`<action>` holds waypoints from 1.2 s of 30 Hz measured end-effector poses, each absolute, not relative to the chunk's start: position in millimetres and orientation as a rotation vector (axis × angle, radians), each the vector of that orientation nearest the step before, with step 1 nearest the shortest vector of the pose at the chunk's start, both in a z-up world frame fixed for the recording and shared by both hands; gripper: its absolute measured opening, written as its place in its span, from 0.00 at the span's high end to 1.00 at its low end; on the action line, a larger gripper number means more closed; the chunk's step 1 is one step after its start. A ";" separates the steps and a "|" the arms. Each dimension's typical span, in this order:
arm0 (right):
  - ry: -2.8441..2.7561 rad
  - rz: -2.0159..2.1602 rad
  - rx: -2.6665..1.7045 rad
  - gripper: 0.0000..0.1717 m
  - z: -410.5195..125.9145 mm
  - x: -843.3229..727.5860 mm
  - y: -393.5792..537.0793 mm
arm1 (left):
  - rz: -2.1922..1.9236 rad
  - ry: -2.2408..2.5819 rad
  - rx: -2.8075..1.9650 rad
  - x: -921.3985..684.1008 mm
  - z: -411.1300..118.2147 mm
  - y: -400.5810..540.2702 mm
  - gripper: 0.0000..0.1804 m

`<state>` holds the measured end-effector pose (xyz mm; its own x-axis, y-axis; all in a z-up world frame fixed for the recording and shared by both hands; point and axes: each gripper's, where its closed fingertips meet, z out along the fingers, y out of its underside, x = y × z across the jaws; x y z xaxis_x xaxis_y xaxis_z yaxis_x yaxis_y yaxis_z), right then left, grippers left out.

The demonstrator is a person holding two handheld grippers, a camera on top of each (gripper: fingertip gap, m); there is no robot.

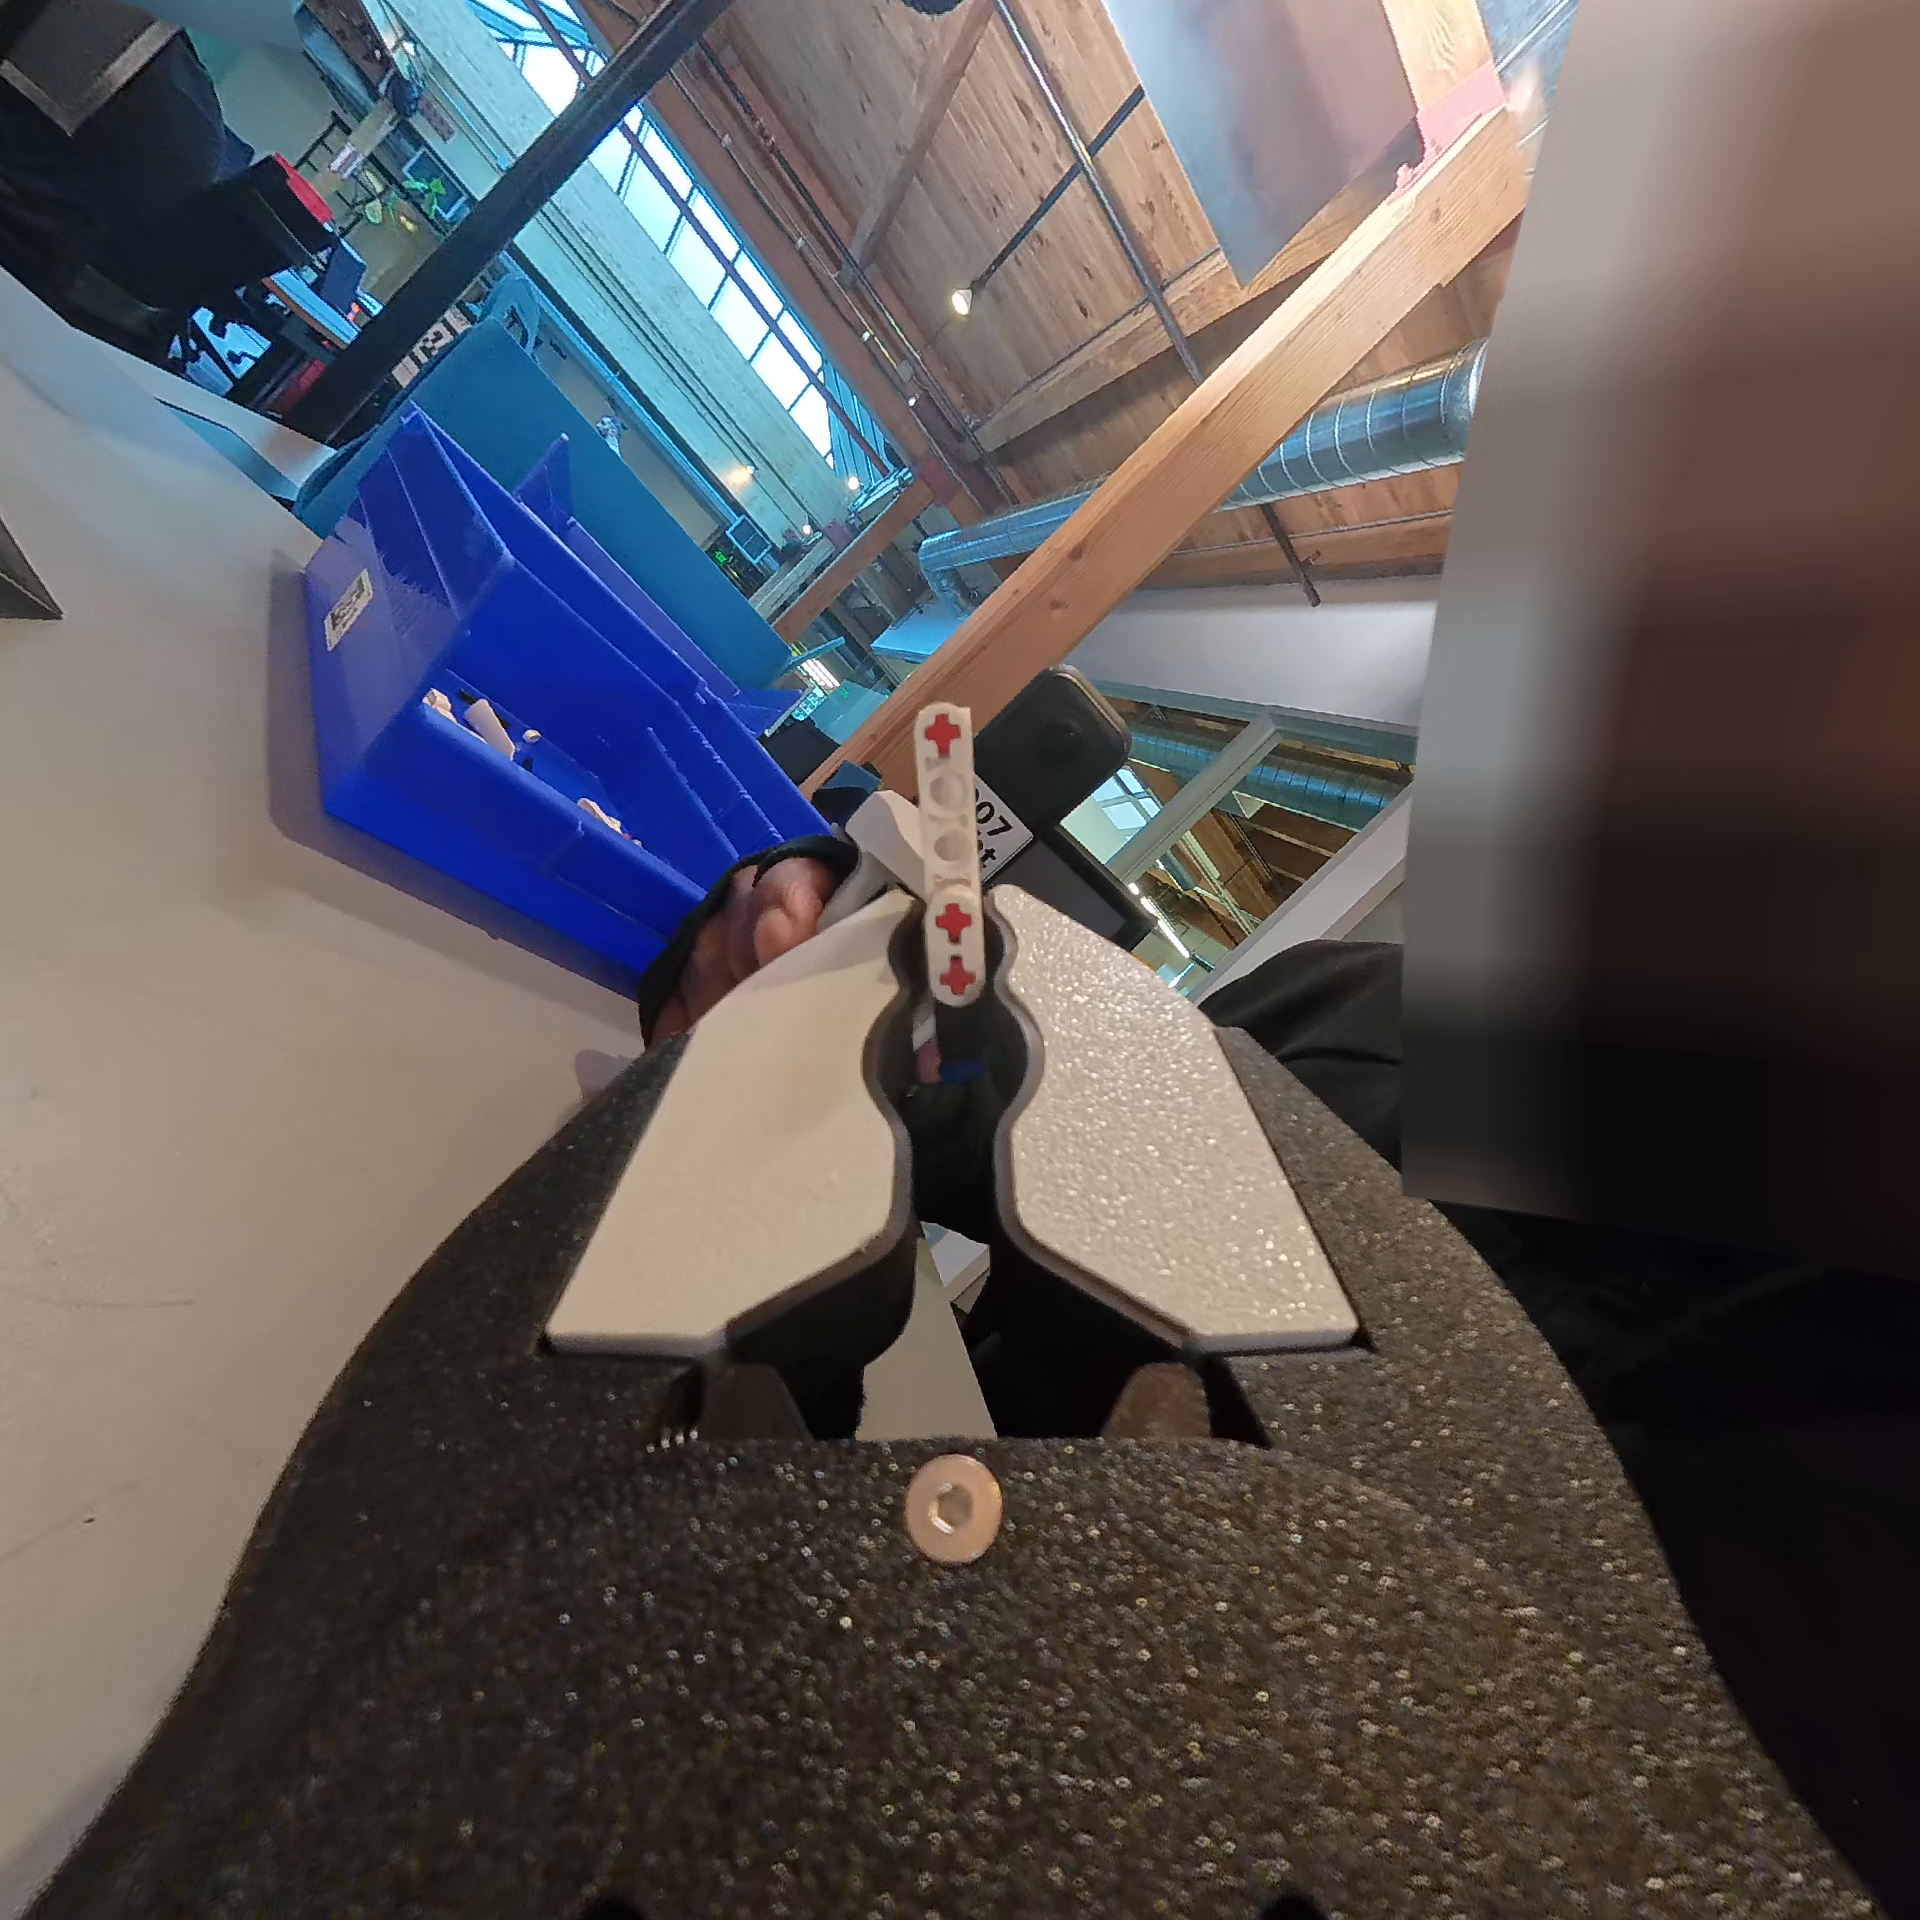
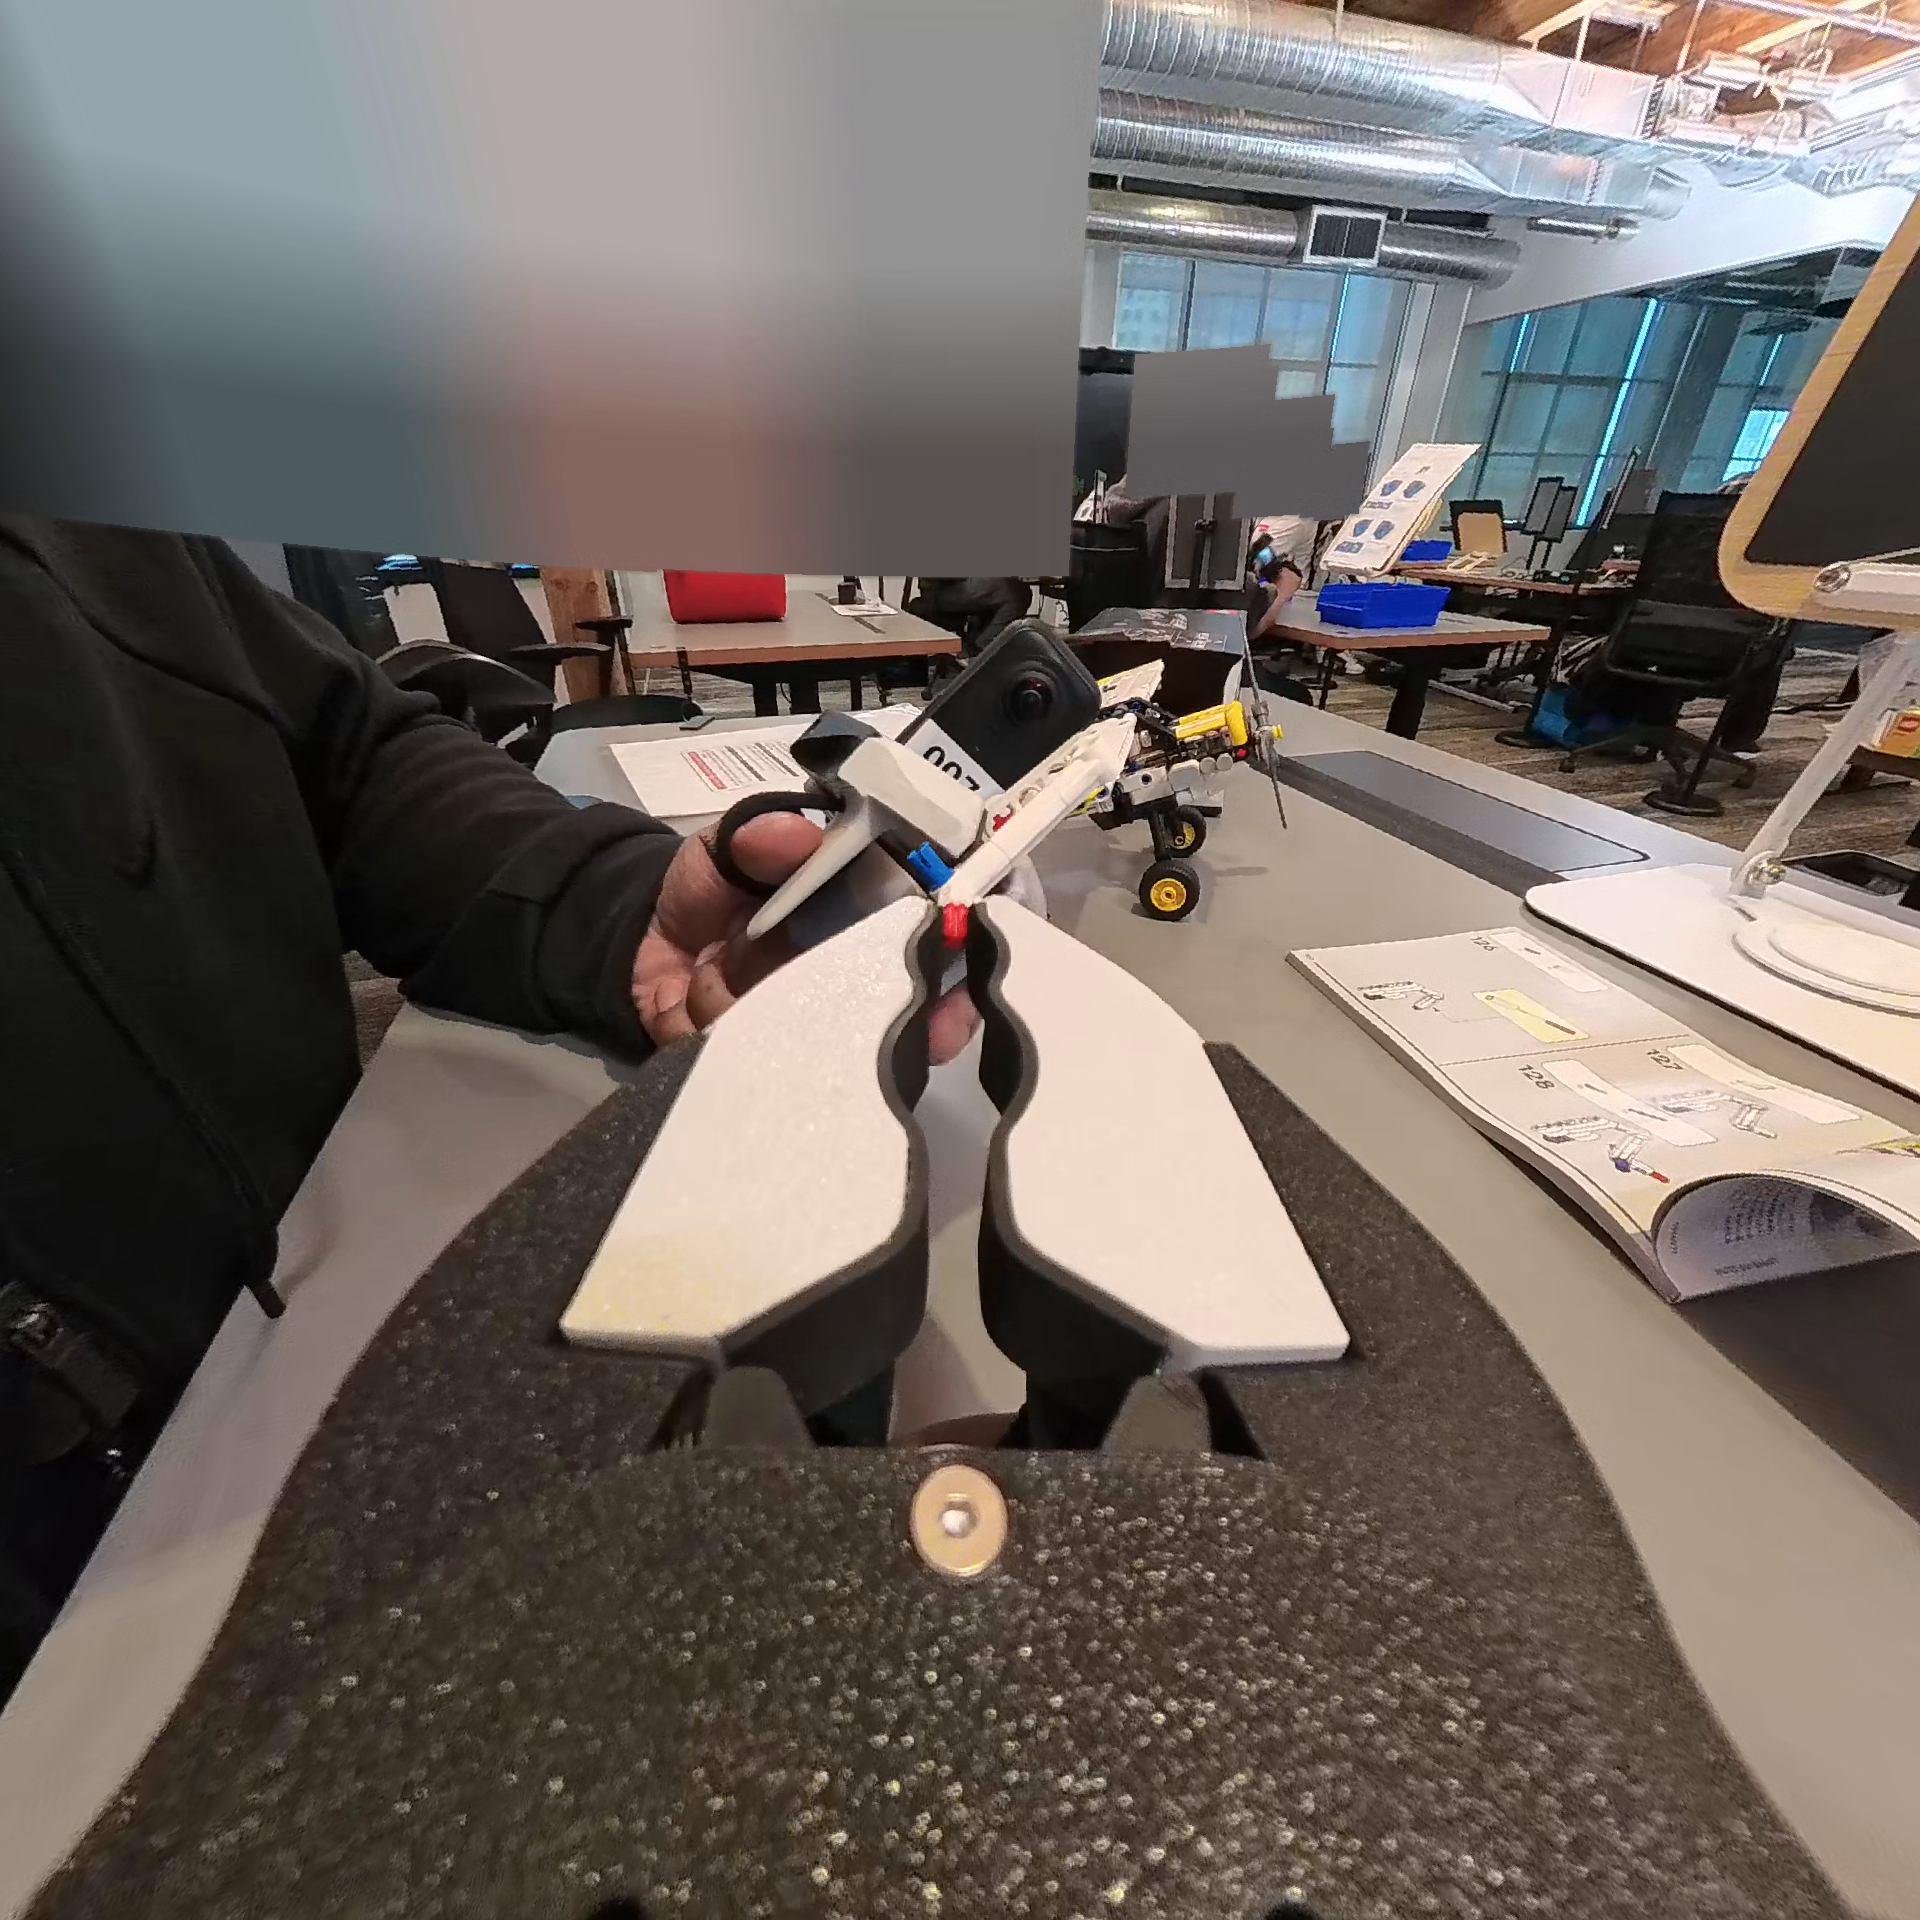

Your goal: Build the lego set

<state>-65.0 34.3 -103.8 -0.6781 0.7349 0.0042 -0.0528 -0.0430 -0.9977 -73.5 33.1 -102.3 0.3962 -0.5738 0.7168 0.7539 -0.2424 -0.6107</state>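
Left wrist view: the left gripper (image 1: 954, 961) is pinching the lower end of a white toy beam (image 1: 948, 831) (red crosses in its holes), which is sticking up past the tips. The right gripper (image 2: 953, 928) is squeezing a red peg (image 2: 951, 925) at that beam's end. A blue bin (image 1: 499, 665) is lying beyond; the hand (image 2: 717, 935) is partly hidden.

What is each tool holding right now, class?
Left tool: closed on a white beam with red cross pins.
Right tool: closed on a red pin at that beam's end.
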 end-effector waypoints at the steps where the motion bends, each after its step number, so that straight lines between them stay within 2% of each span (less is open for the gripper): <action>1: -1.668 1.781 -0.724 0.98 -103.7 -64.7 34.0 | -1.258 -0.185 -1.313 -73.9 -102.0 33.0 0.94; 36: -1.676 1.717 -0.743 0.98 -109.3 -66.7 35.7 | -1.108 -0.229 -1.336 -71.1 -108.6 37.7 0.96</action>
